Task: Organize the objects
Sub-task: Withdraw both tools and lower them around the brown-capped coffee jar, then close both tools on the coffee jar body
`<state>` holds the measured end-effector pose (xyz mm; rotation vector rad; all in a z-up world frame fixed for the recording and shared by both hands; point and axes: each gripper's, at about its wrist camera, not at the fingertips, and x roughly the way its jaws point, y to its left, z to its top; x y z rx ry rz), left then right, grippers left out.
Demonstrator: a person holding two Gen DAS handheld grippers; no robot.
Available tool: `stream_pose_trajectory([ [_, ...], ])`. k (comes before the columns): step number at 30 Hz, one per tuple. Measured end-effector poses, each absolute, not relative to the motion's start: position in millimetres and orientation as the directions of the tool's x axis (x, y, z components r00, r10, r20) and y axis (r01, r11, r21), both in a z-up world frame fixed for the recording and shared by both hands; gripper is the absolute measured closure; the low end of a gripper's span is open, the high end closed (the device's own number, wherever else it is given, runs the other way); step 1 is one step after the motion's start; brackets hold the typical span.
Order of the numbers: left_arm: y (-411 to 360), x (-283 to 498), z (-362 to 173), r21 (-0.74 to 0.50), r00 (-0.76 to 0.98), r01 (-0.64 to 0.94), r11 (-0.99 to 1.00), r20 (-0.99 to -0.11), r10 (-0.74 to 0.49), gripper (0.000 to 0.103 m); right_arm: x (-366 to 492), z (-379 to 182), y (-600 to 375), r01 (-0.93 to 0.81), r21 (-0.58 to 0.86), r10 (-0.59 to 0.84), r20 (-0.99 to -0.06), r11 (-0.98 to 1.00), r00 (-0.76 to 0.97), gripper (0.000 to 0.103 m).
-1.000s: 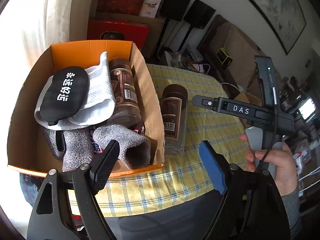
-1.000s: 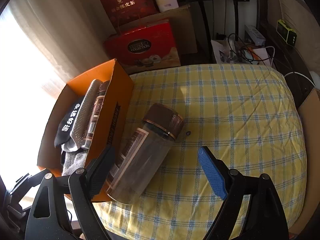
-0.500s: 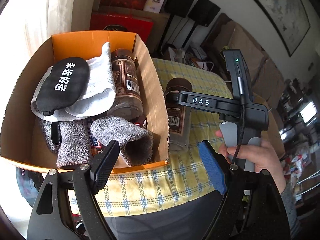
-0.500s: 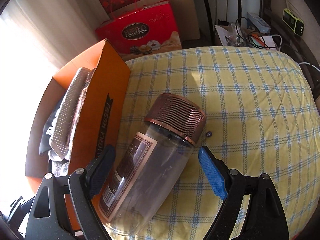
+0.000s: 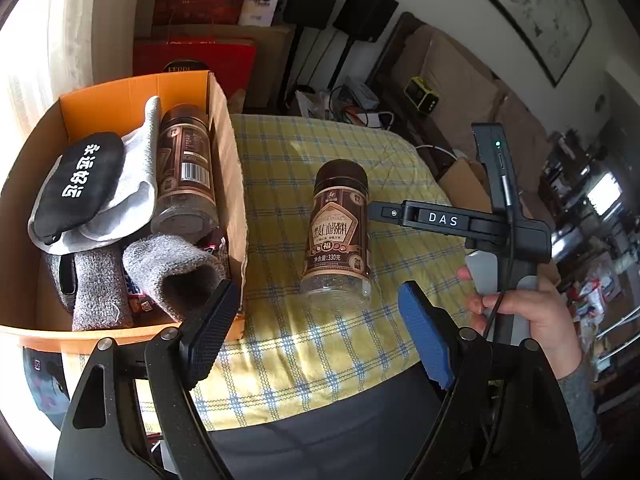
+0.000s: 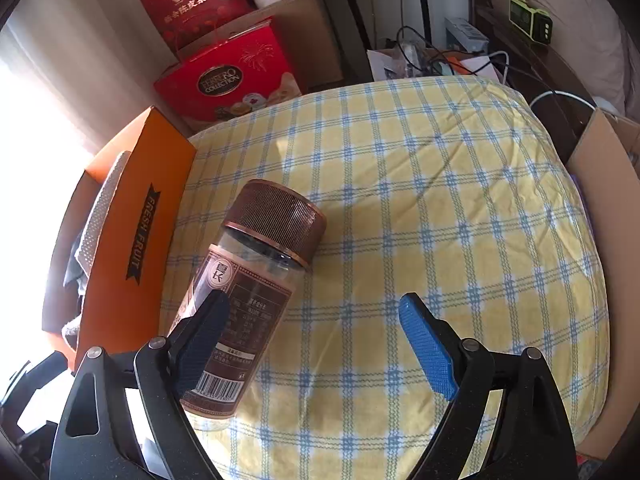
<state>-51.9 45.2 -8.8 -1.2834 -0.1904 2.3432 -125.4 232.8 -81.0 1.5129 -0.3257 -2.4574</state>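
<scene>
A clear jar with a brown ribbed lid lies on its side on the yellow checked cloth, a short gap right of the orange cardboard box. In the box lie a second jar, a black eye mask, a white sock and grey socks. My left gripper hovers open just short of the jar's base, holding nothing. My right gripper is open over the jar; its dark left finger overlaps the label and the blue finger stands well clear. The box is at the left.
A hand grips the right tool at the table's right side. Red gift boxes and a brown carton stand behind the table. Cables and a green device lie at the back right. A cardboard box flanks the right edge.
The jar, which leaned against the box wall, now lies apart from it with another side of its label up. The right gripper came down closer over it. The left view shifted right.
</scene>
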Motion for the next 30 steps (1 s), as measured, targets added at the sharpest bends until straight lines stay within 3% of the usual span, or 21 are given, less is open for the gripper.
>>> stream_pose_trajectory([
  [6,91.6,-51.7,-19.9,-0.263,-0.439,-0.396,-0.88,-0.787,0.433,0.023,-129.9,-79.4,246.8,0.043,0.448,-0.416,-0.785,-0.893,-0.46,0.015],
  [16,111.8,-57.6,-33.1,-0.232,-0.433,-0.385,-0.893,-0.81,0.397,0.023,-145.7,-87.4,229.8,0.102,0.408,-0.41,-0.806,-0.907,-0.426,0.014],
  [26,133.1,-76.5,-58.5,-0.238,-0.384,-0.385,-0.892,-0.837,0.389,0.023,-130.4,-96.8,277.0,0.022,0.407,-0.376,-0.822,-0.913,-0.428,0.014],
  [30,138.4,-84.1,-69.0,-0.188,-0.404,-0.374,-0.908,-0.849,0.342,0.041,-130.8,-98.1,280.0,0.01,0.396,-0.363,-0.833,-0.918,-0.418,0.015],
])
